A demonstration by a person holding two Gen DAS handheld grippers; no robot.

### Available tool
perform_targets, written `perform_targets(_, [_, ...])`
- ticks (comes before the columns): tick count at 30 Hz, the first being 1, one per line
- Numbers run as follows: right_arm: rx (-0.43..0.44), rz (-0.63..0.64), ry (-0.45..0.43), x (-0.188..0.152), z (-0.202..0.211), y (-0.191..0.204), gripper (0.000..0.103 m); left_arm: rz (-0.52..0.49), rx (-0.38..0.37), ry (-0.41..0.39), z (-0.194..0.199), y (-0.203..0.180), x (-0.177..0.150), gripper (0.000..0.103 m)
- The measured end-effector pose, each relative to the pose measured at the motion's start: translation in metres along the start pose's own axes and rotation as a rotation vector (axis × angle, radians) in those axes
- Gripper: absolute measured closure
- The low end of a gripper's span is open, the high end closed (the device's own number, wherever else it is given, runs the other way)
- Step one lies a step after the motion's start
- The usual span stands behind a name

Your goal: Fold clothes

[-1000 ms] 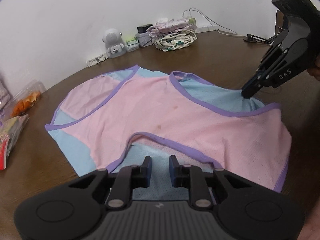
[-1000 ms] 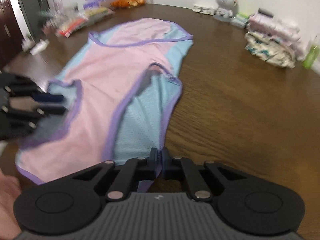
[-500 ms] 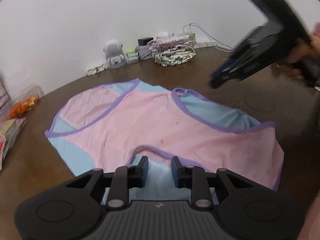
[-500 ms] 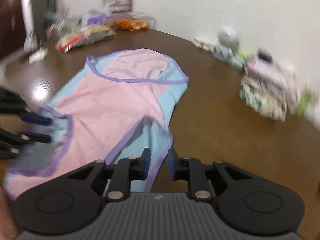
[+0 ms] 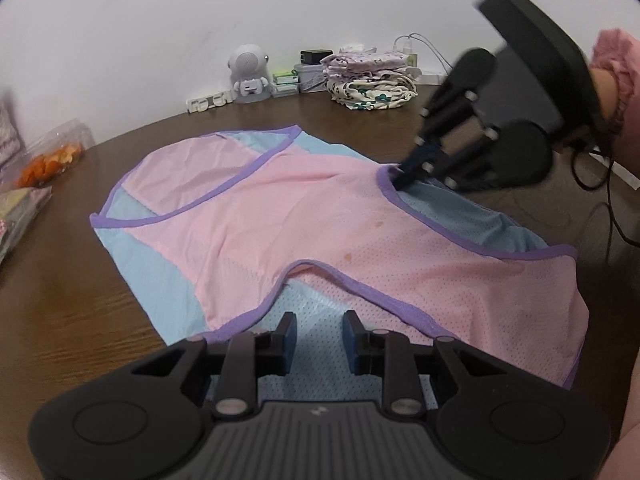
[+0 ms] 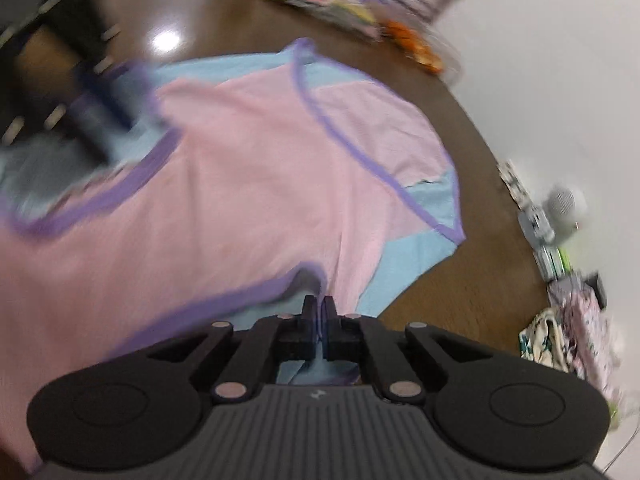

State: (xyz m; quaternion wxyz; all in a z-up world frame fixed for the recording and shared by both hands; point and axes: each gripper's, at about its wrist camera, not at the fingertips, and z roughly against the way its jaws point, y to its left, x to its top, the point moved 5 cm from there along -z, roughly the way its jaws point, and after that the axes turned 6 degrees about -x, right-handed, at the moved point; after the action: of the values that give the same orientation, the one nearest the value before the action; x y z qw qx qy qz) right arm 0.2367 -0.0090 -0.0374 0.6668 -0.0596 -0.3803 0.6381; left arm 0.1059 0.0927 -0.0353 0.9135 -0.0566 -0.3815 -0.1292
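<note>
A pink and light-blue mesh garment (image 5: 280, 208) with purple trim lies spread flat on the dark wooden desk (image 5: 80, 320). The left tool (image 5: 318, 334) hovers at the garment's near edge with its two blue-padded fingers parted over the light-blue mesh of a purple-trimmed opening, gripping nothing. The right tool (image 6: 319, 314) has its fingers pressed together on the purple-trimmed edge of the garment (image 6: 240, 208); in the left wrist view that tool (image 5: 404, 174) meets the fabric at the far right, at the corner of another trimmed opening. Along the far wall stand a small white astronaut figure (image 5: 248, 74) and, to its right, a stack of folded patterned clothes (image 5: 370, 82). At the far left lie snack packets (image 5: 48, 158).
</note>
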Motion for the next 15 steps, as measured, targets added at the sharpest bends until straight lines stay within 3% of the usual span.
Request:
perform_targets(4, [0.003, 0.011, -0.005, -0.003, 0.007, 0.004, 0.096, 0.006, -0.001, -0.001, 0.001, 0.003, -0.001, 0.080])
perform_targets(6, [-0.006, -0.023, -0.018, -0.003, 0.013, -0.005, 0.070, 0.007, 0.001, 0.002, 0.002, 0.004, -0.001, 0.080])
perform_targets(14, [0.140, -0.410, -0.152, 0.008, 0.020, -0.049, 0.070, -0.033, -0.094, -0.100, 0.009, -0.009, 0.038, 0.080])
perform_targets(15, [0.156, -0.459, -0.152, 0.008, 0.015, -0.053, 0.074, -0.049, -0.100, -0.096, 0.003, -0.013, 0.043, 0.080])
